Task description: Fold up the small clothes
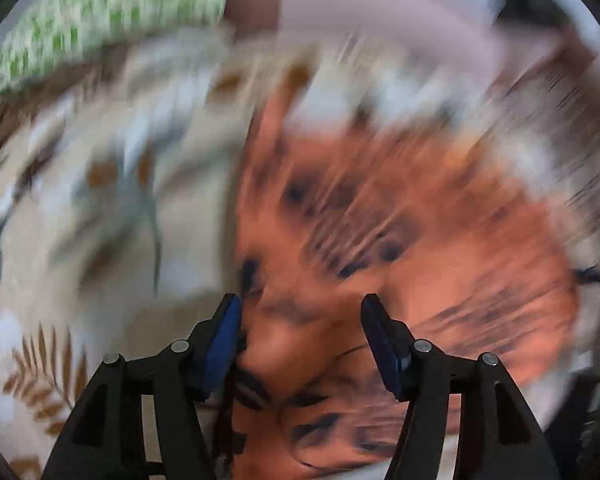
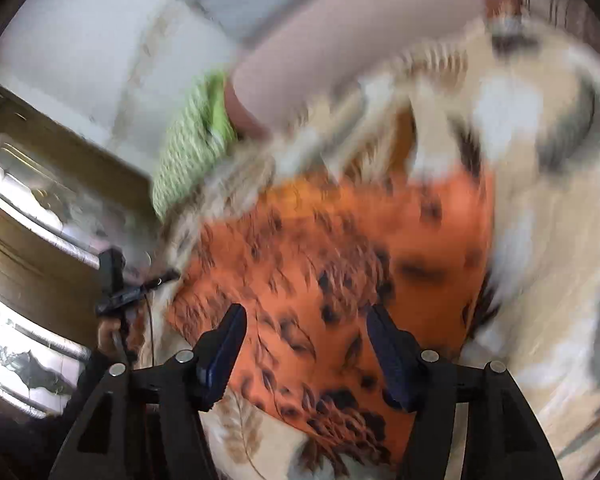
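At the bottom of the left wrist view we find the left gripper (image 1: 301, 310) with its 2 blue-padded fingers (image 1: 225, 338) spread apart and nothing between them. Directly beneath and ahead of it lies the orange garment (image 1: 400, 232), printed with dark leaf marks and rumpled into folds near the fingertips. Heavy motion blur covers this view, so we cannot make out the garment's outline. It rests on a cream bedsheet (image 1: 100, 184) patterned with brown fern leaves and grey-blue shapes. Beyond the sheet, at upper left, sits a green-and-white textured cloth (image 1: 100, 12).

In the right wrist view we record the right gripper (image 2: 306, 320) likewise parted, its fingers (image 2: 388, 356) holding nothing, poised over the same orange garment (image 2: 340, 248). Here the garment lies spread across the bedsheet (image 2: 540, 240), its near edge just ahead of the finger bases. To the left, past the sheet's edge, a small black device (image 2: 114, 284) stands on a thin mount. Farther back we note the green cloth (image 2: 192, 148) and, behind it, a pale wall (image 2: 100, 48).
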`<state>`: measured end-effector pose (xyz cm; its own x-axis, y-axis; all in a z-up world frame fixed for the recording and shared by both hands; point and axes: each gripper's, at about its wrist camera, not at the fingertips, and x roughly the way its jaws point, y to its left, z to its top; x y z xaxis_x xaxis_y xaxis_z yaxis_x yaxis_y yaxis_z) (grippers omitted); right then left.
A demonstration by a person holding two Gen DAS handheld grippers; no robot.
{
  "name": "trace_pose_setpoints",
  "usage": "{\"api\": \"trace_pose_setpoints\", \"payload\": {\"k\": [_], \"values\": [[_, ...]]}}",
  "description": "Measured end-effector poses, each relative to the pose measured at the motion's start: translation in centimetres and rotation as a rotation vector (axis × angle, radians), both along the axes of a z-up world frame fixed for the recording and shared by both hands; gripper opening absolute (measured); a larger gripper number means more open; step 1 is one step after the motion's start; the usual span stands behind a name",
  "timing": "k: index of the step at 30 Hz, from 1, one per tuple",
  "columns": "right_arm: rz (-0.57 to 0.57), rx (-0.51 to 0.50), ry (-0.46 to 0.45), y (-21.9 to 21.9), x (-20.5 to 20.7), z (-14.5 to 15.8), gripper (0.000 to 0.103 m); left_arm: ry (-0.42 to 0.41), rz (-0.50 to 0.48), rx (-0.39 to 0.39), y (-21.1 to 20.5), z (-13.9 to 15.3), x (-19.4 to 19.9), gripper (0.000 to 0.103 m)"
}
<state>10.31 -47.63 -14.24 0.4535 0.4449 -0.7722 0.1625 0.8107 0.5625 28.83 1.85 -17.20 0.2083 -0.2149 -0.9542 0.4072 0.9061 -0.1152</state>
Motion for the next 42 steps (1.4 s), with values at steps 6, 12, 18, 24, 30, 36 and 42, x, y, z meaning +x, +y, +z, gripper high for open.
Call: {"api": "trace_pose_setpoints", "payload": {"k": [6, 12, 18, 24, 30, 36, 42], "values": [[-0.116, 0.096, -0.115, -1.4, -4.0, 4.1, 0.063, -0.091, 0.091, -0.124, 2.0, 4.9, -0.7, 0.070], [-0.111, 0.192, 0.151, -0.3, -5.7, -3.3, 0.062, 0.015, 0.151, -0.129, 3.8, 3.7, -1.9, 0.070], [-0.135, 0.139, -0.042, -2.4, -5.6, 2.5, 0.068, 0.007, 0.182, -0.221, 5.7, 5.6, -0.6, 0.072], [-0.149, 0.202, 0.048, -5.9, -1.4, -2.6, 0.068, 0.094, 0.080, -0.263, 3.5, 3.7, 2.2, 0.076], [-0.127, 0.239, 0.034, -5.1, 0.9, -4.6, 0.068, 0.162, 0.038, -0.297, 2.6, 0.7, 3.3, 0.076], [-0.088, 0.240, 0.051, -3.8, 2.0, -4.6, 0.066, 0.131, -0.008, -0.222, 1.8, 0.7, 2.6, 0.028], [-0.055, 0.193, 0.084, -2.1, 2.8, -4.7, 0.024, 0.113, 0.018, -0.219, 1.5, 1.4, 1.8, 0.013]]}}
